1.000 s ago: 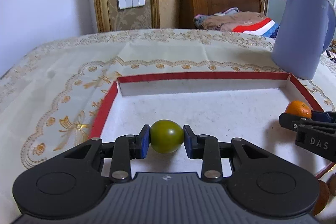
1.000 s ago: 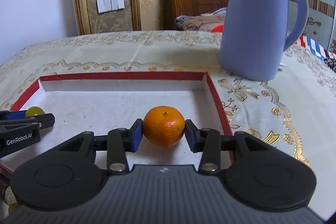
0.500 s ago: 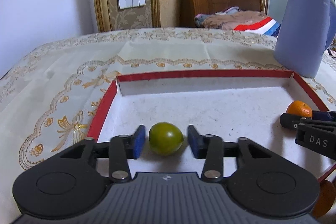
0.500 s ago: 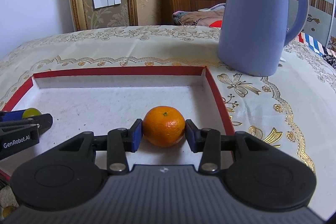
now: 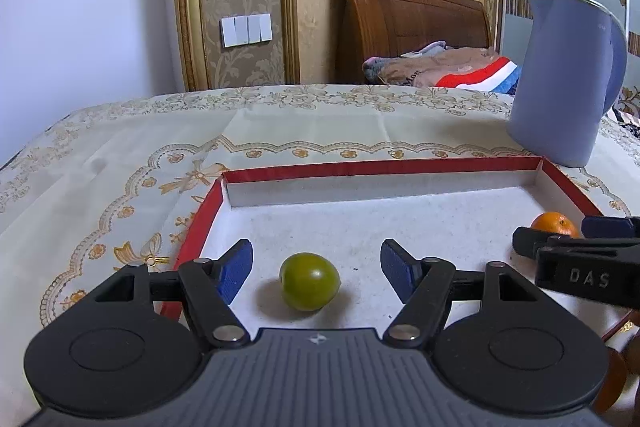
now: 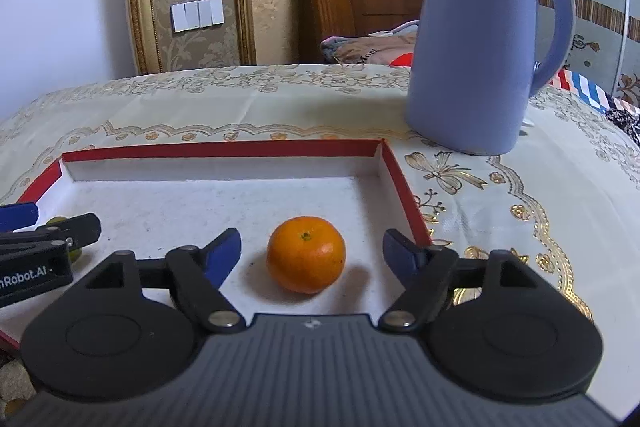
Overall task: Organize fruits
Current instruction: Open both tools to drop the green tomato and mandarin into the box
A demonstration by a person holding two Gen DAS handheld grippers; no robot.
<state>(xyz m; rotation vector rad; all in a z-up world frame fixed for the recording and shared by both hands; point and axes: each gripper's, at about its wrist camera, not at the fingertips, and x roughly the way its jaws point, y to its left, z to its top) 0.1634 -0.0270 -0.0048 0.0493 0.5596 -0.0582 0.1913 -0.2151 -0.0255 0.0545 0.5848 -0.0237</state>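
Observation:
A green round fruit [image 5: 310, 281] lies on the white floor of a red-rimmed tray [image 5: 384, 167], near its left side. My left gripper [image 5: 316, 261] is open, its blue pads apart on either side of the fruit and not touching it. An orange mandarin [image 6: 306, 254] lies on the tray floor near the right wall [image 6: 404, 187]. My right gripper [image 6: 312, 247] is open around it, pads clear of the fruit. The mandarin also shows in the left wrist view [image 5: 554, 223], behind the right gripper's fingers [image 5: 576, 243].
A tall blue kettle [image 6: 480, 47] stands on the patterned tablecloth [image 5: 120, 167] just beyond the tray's far right corner. Brown round objects [image 5: 616, 379] lie off the tray's near right edge. A wooden bed headboard [image 5: 408, 27] and a wall stand behind the table.
Both grippers have opened. The left let go of the green fruit first, then widened; the right let go of the mandarin. Both fruits now rest on the tray floor.

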